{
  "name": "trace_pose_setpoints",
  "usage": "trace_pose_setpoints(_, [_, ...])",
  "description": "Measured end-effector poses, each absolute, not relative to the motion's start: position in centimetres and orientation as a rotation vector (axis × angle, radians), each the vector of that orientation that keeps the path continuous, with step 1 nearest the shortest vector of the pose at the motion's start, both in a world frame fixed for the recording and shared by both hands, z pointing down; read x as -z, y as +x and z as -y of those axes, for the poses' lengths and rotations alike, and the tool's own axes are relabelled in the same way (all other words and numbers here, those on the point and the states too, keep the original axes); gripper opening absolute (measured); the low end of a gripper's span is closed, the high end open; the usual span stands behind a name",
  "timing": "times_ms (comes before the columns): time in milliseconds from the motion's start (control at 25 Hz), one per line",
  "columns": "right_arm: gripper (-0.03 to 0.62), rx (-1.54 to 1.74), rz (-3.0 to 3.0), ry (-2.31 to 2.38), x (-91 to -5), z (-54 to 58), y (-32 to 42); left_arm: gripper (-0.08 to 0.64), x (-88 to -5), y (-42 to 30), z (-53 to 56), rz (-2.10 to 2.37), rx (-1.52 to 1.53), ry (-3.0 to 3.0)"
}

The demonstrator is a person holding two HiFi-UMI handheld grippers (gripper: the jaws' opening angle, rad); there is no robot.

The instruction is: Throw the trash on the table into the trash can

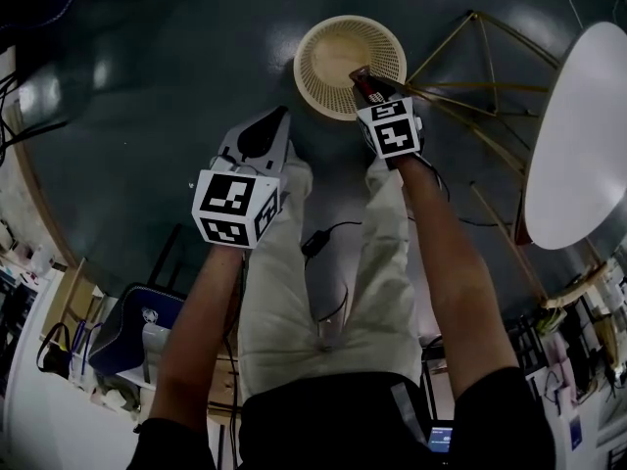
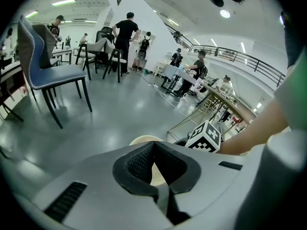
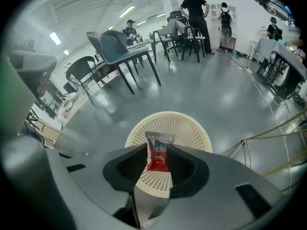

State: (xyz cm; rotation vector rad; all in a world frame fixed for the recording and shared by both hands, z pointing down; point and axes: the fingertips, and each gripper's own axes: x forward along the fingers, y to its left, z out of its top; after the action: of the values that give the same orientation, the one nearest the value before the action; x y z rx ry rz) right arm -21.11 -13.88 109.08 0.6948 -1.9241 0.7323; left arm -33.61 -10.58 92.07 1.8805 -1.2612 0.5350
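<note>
A cream mesh trash basket (image 1: 333,47) stands on the dark floor straight ahead. My right gripper (image 1: 364,78) hangs over its near rim, pointing steeply down. In the right gripper view a small red and silver snack packet (image 3: 157,153) sits flat between the parted jaws of the right gripper (image 3: 158,150), directly above the basket (image 3: 184,128); the pads do not look pressed on it. My left gripper (image 1: 263,130) is lower left of the basket, its jaws meeting with nothing between them. The left gripper (image 2: 153,145) sees the basket's edge (image 2: 140,140) just beyond its tips.
A round white table (image 1: 583,135) on thin gold legs (image 1: 470,76) stands to the right of the basket. A blue chair (image 2: 50,71), more tables and several people are farther off across the hall. A black cable (image 1: 328,233) trails on the floor by my legs.
</note>
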Motion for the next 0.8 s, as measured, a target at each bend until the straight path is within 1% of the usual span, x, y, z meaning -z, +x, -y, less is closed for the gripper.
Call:
trace_pose_setpoints(80, [0.136,-0.707,1.926,0.675,-109.1,13.9,-21.4,0.012,-92.1,-33.9,10.8,1.267,-0.536,1.878])
trace_pose_setpoints(160, [0.178,-0.688,1.924,0.652,-109.1,13.7,-21.7,0.012,-92.1,-34.0,10.8,1.269,-0.536,1.878])
trace_pose_setpoints(520, [0.179,-0.686,1.925,0.659,-108.2,13.4,-21.9,0.012,-92.2,-33.9,10.7,1.262,-0.534,1.884])
trace_pose_setpoints(800, [0.178,-0.703,1.994,0.698,-102.2,14.4,-22.2,0.012,-89.5,-34.1,10.5,1.283,-0.531,1.893])
